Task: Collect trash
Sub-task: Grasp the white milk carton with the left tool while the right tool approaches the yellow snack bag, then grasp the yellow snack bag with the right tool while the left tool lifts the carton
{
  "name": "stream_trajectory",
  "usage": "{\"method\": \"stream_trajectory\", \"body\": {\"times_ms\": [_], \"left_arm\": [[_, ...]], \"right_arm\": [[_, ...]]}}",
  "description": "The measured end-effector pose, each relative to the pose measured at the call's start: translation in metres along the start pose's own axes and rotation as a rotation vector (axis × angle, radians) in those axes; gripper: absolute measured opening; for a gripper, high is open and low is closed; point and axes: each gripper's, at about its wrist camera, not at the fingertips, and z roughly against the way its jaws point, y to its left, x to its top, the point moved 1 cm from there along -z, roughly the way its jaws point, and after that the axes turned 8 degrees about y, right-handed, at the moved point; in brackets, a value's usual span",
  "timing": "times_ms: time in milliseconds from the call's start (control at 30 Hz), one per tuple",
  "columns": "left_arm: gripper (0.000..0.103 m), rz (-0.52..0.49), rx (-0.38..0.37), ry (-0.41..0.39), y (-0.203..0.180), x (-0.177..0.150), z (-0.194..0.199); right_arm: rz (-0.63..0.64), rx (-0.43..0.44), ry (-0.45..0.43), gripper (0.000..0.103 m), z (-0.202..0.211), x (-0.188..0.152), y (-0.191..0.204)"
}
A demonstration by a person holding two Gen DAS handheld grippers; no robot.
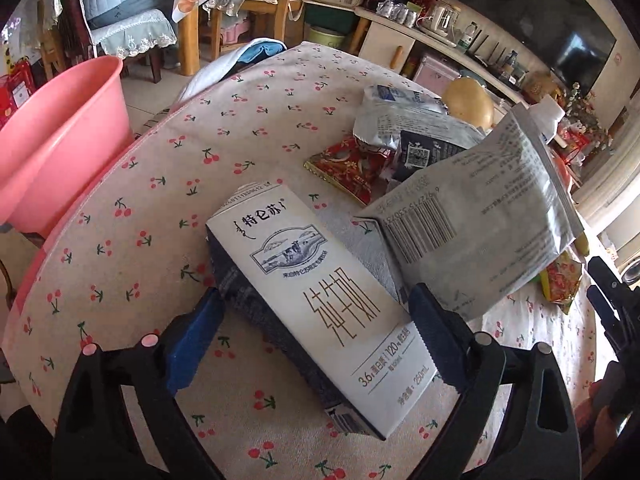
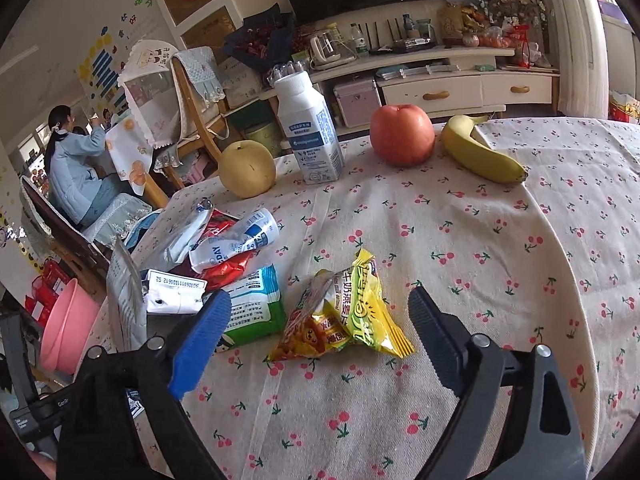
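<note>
- White milk carton (image 1: 320,304) lay flat on the cherry-print counter (image 1: 132,208), between the left tool's (image 1: 316,312) spread jaws, pads not pressing it.
- Grey pouch (image 1: 480,216) leaned just beside the carton's far end.
- Yellow snack wrapper (image 2: 348,312) lay between the right tool's (image 2: 320,312) spread jaws, untouched.
- Pink basin (image 1: 60,140) stood beyond the counter's left edge.

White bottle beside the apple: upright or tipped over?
Upright: the white bottle stands on its base on the tablecloth, cap on top.

Milk carton (image 1: 320,304) between open jaws (untouched)
</note>
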Motion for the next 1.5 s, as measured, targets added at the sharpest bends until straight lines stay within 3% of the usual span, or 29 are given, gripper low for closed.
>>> {"method": "stream_trajectory", "body": {"times_ms": [133,300,333,367,533,667,900,967,1033,1133,1267,1500], "left_arm": [[0.085,-0.046,0.077,-0.038,-0.013,0.001,0.003],[0.059,-0.086,0.076,-0.038,-0.017,-0.001,0.004],[0.052,-0.088,0.070,-0.036,-0.017,-0.001,0.004],[0.031,-0.089,0.068,-0.030,-0.016,-0.001,0.002],[0.031,-0.099,0.019,-0.040,-0.008,-0.002,-0.001],[0.031,-0.107,-0.022,-0.062,0.003,0.002,0.004],[0.031,-0.130,-0.070,-0.149,0.020,0.020,0.024],[0.031,-0.133,-0.080,-0.173,0.025,0.026,0.029],[0.031,-0.125,-0.099,-0.182,0.030,0.032,0.031],[0.031,-0.128,-0.102,-0.198,0.038,0.038,0.035],[0.031,-0.128,-0.096,-0.227,0.052,0.045,0.041],[0.031,-0.084,-0.125,-0.225,0.075,0.058,0.045]], "right_arm": [[0.005,-0.023,0.032,0.089,-0.017,0.006,-0.004],[0.020,-0.056,0.068,0.088,-0.028,0.005,-0.006],[0.020,-0.057,0.071,0.081,-0.028,0.005,-0.006],[0.021,-0.058,0.073,0.073,-0.029,0.005,-0.007],[0.037,-0.055,0.076,0.048,-0.031,0.002,-0.008],[0.076,-0.068,0.059,0.042,-0.025,-0.001,-0.001],[0.059,0.012,0.013,0.028,0.004,-0.009,0.006],[0.046,0.018,-0.002,0.017,0.014,-0.012,0.008],[0.027,0.031,-0.011,0.016,0.023,-0.013,0.012],[0.073,-0.038,-0.007,0.013,0.026,-0.016,0.025],[0.061,-0.043,0.000,0.007,0.027,-0.022,0.034],[0.193,-0.119,-0.068,0.005,0.053,-0.015,0.086]]}}
